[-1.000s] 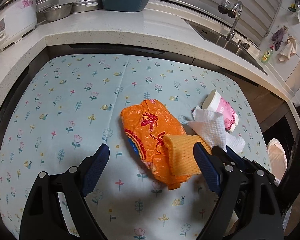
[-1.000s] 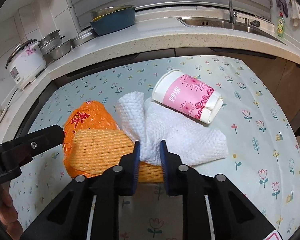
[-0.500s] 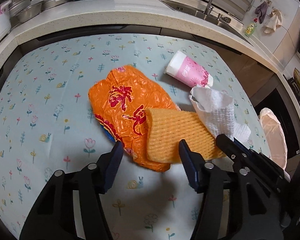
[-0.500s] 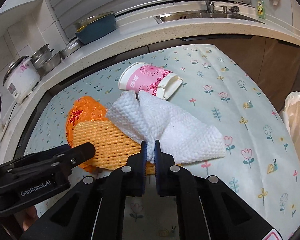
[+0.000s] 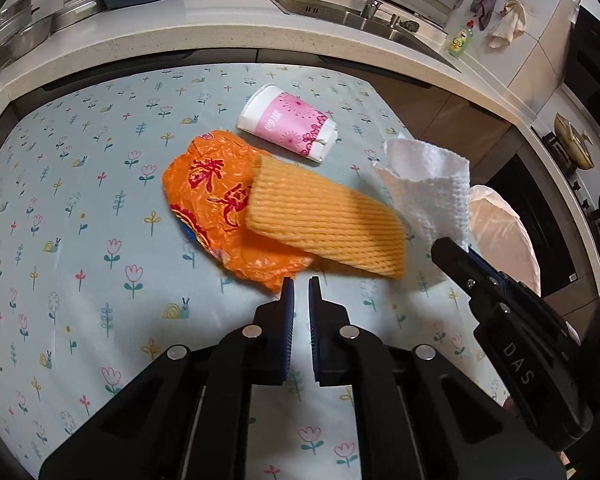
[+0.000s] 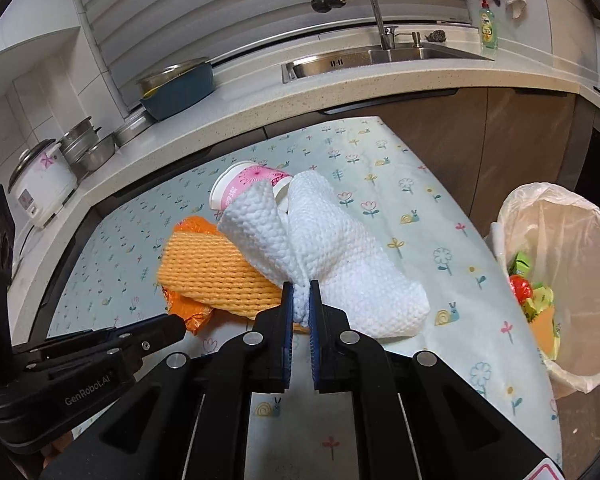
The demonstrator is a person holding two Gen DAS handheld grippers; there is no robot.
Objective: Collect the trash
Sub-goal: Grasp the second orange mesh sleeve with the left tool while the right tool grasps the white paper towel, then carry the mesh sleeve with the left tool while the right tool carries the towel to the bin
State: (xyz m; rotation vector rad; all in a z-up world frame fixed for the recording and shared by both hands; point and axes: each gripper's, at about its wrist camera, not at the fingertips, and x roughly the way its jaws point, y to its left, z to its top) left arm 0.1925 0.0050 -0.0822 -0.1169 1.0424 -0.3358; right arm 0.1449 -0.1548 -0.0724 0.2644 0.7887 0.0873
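My right gripper (image 6: pixel 301 294) is shut on a white paper towel (image 6: pixel 324 248) and holds it lifted above the table; the towel also shows in the left wrist view (image 5: pixel 428 188). My left gripper (image 5: pixel 301 290) is shut at the near edge of an orange plastic wrapper (image 5: pixel 216 212); whether it pinches the wrapper is not clear. An orange foam net (image 5: pixel 324 220) lies across the wrapper. A pink and white paper cup (image 5: pixel 288 126) lies on its side behind them. A bin lined with a pale bag (image 6: pixel 560 276) stands at the table's right end, with trash inside.
The table has a floral cloth (image 5: pixel 80 240). Behind it runs a countertop with a blue dish (image 6: pixel 178 90), metal bowls (image 6: pixel 92 148), a rice cooker (image 6: pixel 42 182) and a sink with a faucet (image 6: pixel 364 4).
My left gripper went from wide open to shut near the wrapper's edge. My right gripper lifted the paper towel off the foam net and moved it toward the bin.
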